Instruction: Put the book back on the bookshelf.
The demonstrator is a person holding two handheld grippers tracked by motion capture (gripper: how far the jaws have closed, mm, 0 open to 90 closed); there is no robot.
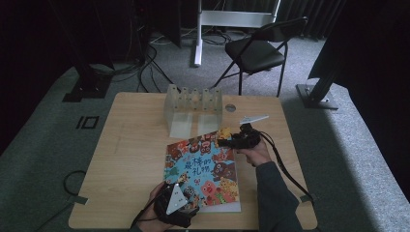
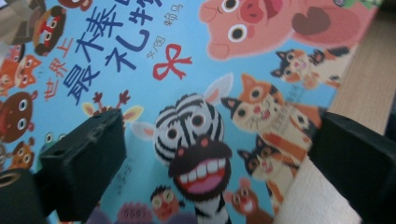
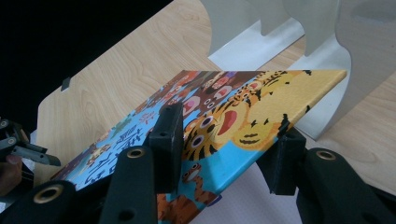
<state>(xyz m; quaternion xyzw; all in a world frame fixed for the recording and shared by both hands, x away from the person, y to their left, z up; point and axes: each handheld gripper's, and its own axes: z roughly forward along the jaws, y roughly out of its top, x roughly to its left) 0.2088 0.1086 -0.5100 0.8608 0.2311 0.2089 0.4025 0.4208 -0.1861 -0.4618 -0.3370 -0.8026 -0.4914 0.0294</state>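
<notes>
A wooden table (image 1: 130,159) carries everything here. Toward its far side stands a clear plastic rack (image 1: 192,107) with upright dividers. In front of the rack, a colourful picture book (image 1: 203,169) covered in cartoon animals lies on the right half of the table, its far right corner lifted off the wood and close to the rack's base.

The right gripper (image 1: 233,141) is at that raised far corner: in the right gripper view one jaw sits on the cover and the other under the edge of the book (image 3: 233,126), clamped on it. The left gripper (image 1: 186,205) hovers at the near edge of the book, its jaws spread wide above the zebra on the cover (image 2: 196,135), grasping nothing.
</notes>
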